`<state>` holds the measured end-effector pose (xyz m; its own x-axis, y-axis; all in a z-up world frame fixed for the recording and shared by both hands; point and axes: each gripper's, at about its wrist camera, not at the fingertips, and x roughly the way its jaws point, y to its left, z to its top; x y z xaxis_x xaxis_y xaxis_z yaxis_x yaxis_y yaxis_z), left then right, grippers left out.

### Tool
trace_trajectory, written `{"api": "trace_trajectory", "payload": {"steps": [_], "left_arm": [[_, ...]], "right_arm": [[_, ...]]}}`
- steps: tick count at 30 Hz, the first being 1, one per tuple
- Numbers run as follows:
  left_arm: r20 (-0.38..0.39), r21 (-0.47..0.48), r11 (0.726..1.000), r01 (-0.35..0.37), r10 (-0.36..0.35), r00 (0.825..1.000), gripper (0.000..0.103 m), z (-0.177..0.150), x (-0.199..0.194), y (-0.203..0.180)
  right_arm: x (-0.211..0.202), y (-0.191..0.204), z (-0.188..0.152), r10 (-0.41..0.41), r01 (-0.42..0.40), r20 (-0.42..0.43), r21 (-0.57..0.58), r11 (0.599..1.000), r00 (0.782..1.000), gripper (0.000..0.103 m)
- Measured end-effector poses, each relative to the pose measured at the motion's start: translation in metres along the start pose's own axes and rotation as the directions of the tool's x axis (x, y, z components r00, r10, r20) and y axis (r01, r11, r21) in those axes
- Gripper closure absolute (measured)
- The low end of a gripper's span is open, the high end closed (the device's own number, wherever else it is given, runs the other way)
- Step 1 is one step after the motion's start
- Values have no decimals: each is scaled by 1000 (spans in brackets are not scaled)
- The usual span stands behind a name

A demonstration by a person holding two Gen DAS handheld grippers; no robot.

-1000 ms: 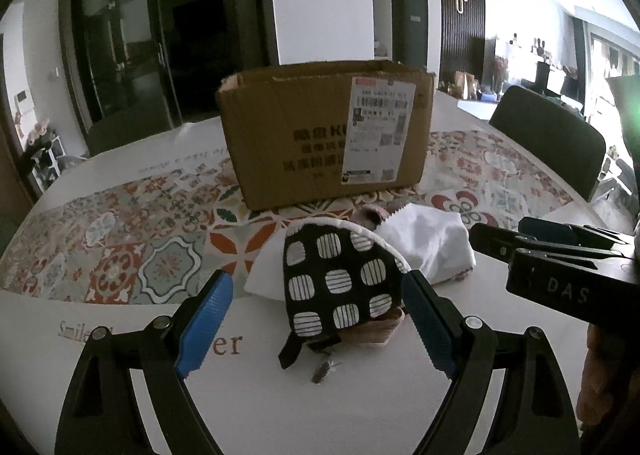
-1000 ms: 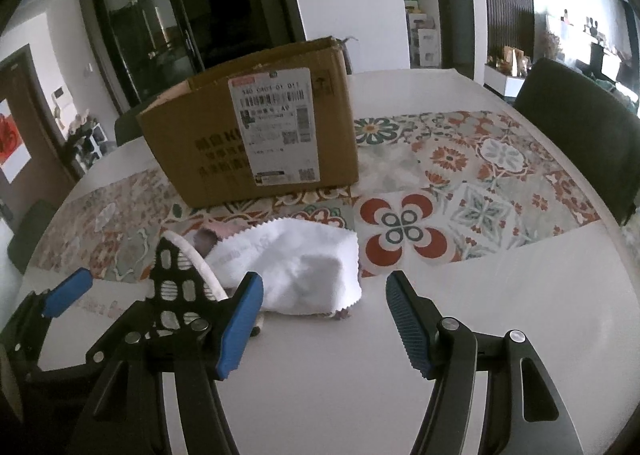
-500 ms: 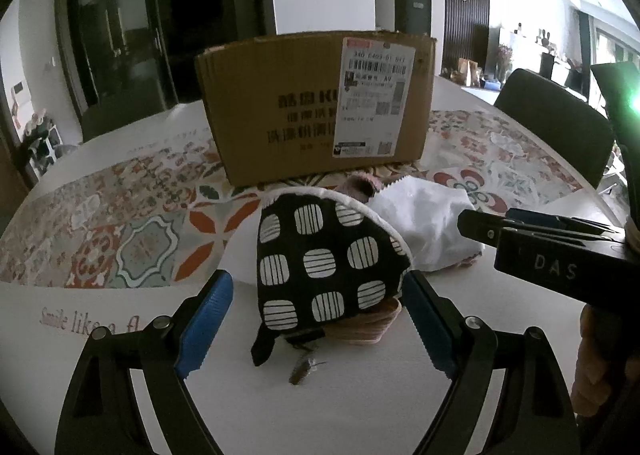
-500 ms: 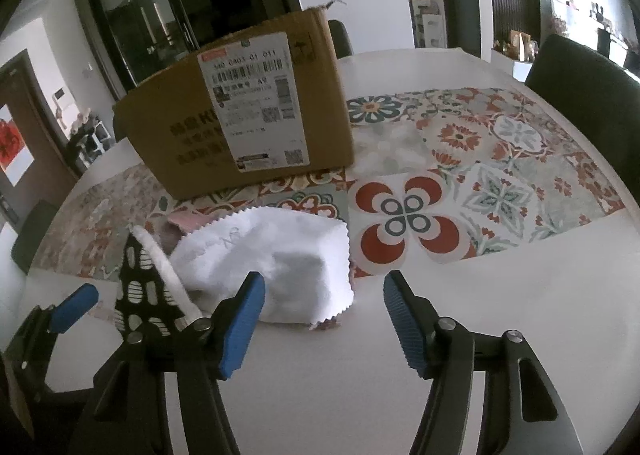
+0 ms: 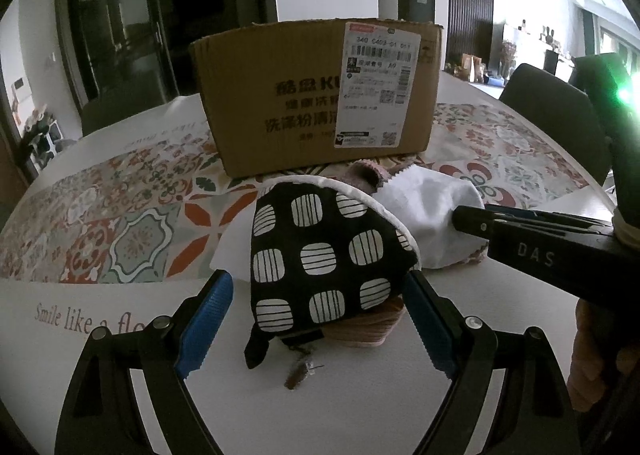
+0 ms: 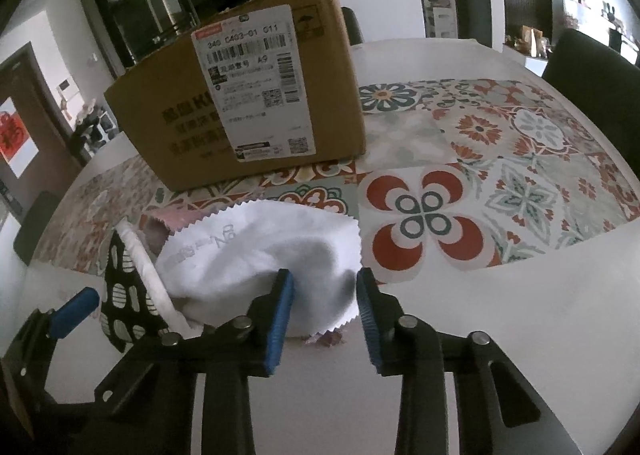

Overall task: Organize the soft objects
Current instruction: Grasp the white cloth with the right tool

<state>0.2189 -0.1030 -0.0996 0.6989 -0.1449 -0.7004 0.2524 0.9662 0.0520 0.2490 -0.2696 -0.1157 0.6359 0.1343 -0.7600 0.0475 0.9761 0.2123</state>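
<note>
A pile of soft things lies on the table in front of a cardboard box point(image 5: 316, 95). A black pouch with white squares point(image 5: 324, 251) sits between the open fingers of my left gripper point(image 5: 316, 319), on top of a pinkish ribbed cloth point(image 5: 368, 325). A white cloth with a zigzag edge point(image 6: 260, 251) lies to its right over a pink cloth point(image 6: 168, 217). My right gripper point(image 6: 324, 307) is half closed around the white cloth's near right corner; its fingers stand either side of the fold, not pressed together. The right gripper also shows in the left wrist view point(image 5: 520, 231).
The box point(image 6: 240, 103) stands upright on a patterned tile runner point(image 6: 500, 175) across the white round table point(image 6: 500, 295). A small brown scrap point(image 5: 298, 373) lies near the pouch. Dark chairs point(image 5: 556, 115) stand around the table's far side.
Both grippers have moved forward and down toward the pile. My right gripper has narrowed from wide open to around the white cloth's corner. The left gripper now straddles the pouch.
</note>
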Motion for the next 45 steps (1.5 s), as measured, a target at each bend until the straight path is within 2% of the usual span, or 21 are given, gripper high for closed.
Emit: {"api": "trace_trajectory", "payload": {"steps": [4, 7, 14, 19, 25, 27, 29, 31, 32, 34, 40, 45], "left_arm": [[3, -8, 1000, 1, -1, 1000, 16, 0, -1, 2], [1, -14, 1000, 6, -5, 1000, 16, 0, 0, 2], [13, -24, 1000, 8, -8, 1000, 16, 0, -4, 4], [9, -44, 999, 3, -2, 1000, 16, 0, -5, 10], [8, -40, 999, -2, 2, 1000, 16, 0, -5, 9], [7, -36, 999, 4, -4, 1000, 16, 0, -4, 7], [4, -32, 999, 7, -6, 1000, 16, -1, -3, 6], [4, -31, 999, 6, -6, 1000, 16, -1, -3, 6], [4, -32, 999, 5, -5, 1000, 16, -1, -3, 6], [6, -37, 999, 2, -1, 1000, 16, 0, -3, 6], [0, -48, 999, 4, -4, 1000, 16, 0, -1, 9], [-2, -52, 999, -1, 1, 1000, 16, 0, -1, 12]], "right_arm": [[-2, 3, 0, 9, -9, 3, -3, 1000, 1000, 84], [-7, 7, 0, 3, -2, 19, -19, 1000, 1000, 87], [-28, 21, 0, -21, 27, 72, -91, 996, 997, 88], [-35, 38, -4, 5, 10, 86, -172, 985, 996, 88], [-28, 34, -6, -25, 35, 71, -150, 988, 997, 87], [-29, 28, -5, -23, 32, 77, -113, 993, 997, 85], [-28, 23, -3, -26, 32, 73, -87, 996, 997, 76], [-25, 20, -1, -20, 25, 69, -76, 997, 997, 57], [-25, 19, 0, -15, 20, 76, -68, 997, 997, 53], [-26, 18, 2, -4, 10, 98, -55, 998, 995, 40], [-13, 18, 8, 18, -15, 79, -34, 999, 997, 38], [1, 21, 11, 0, 2, 45, -46, 999, 999, 39]]}}
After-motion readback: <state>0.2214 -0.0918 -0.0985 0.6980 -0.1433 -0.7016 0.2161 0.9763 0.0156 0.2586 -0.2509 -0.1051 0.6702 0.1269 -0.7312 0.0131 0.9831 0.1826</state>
